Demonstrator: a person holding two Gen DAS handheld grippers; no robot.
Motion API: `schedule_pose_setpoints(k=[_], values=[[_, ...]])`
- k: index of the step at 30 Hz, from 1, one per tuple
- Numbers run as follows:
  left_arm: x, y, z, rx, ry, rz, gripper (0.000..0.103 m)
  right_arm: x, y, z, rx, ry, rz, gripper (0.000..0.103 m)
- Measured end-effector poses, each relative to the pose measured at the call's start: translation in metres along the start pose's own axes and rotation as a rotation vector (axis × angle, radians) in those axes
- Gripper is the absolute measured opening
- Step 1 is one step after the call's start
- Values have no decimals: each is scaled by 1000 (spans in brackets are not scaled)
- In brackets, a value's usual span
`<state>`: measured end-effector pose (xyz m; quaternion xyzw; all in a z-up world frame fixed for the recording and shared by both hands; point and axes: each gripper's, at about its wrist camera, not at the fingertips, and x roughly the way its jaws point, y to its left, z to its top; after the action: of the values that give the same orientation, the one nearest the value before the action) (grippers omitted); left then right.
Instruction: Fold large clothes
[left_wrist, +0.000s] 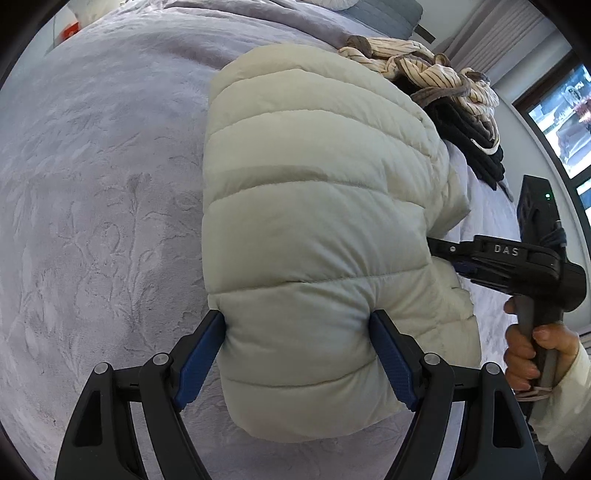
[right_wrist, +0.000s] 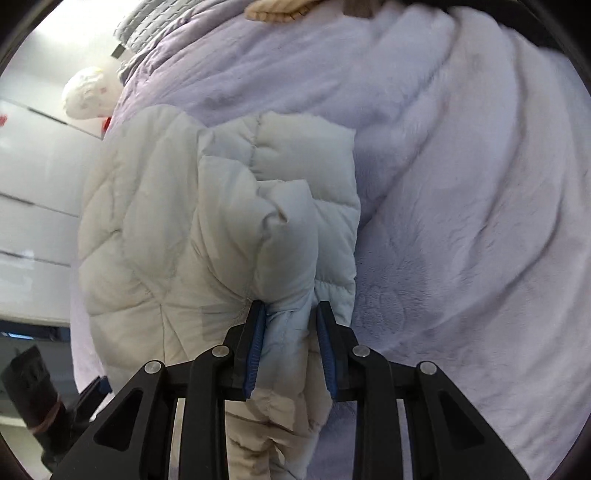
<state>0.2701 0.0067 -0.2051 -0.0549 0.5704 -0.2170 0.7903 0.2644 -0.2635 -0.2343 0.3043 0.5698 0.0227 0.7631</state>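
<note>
puffer jacket (left_wrist: 314, 206) on the bed (left_wrist: 92, 184), already folded into a thick quilted bundle, lying near the bed's near edge; judged well along, with a last fold or a squaring-up and set-down left. pile of striped and dark clothes (left_wrist: 454, 107) toward the far right corner of the bed, apparently not yet folded.

left gripper (left_wrist: 299, 354): jaws wide, blue pads (left_wrist: 199, 362) pressed into both sides of the bundle's near end, padding bulging between them; clamped on the jacket.

right gripper (right_wrist: 291, 347): jaws narrow, pads (right_wrist: 256, 350) pinching a bunched fold of the jacket's edge; also seen from the left wrist at the bundle's right side, with a hand (left_wrist: 532, 350) around its handle.

jacket held at two points, partly resting on the bed; whether fully lifted, cannot tell.
</note>
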Motion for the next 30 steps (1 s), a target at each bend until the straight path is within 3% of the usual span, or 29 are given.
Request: schedule_pose_setpoints(k=[6, 23, 30], values=[[-1, 1, 2, -13, 7, 4, 80, 2, -6, 4, 10, 8, 11, 31], [-45, -3, 12, -29, -9, 38, 80, -59, 9, 4, 15, -19, 56, 31], [-76, -12, 5, -25, 11, 84, 80, -85, 32, -18, -24, 8, 25, 34]])
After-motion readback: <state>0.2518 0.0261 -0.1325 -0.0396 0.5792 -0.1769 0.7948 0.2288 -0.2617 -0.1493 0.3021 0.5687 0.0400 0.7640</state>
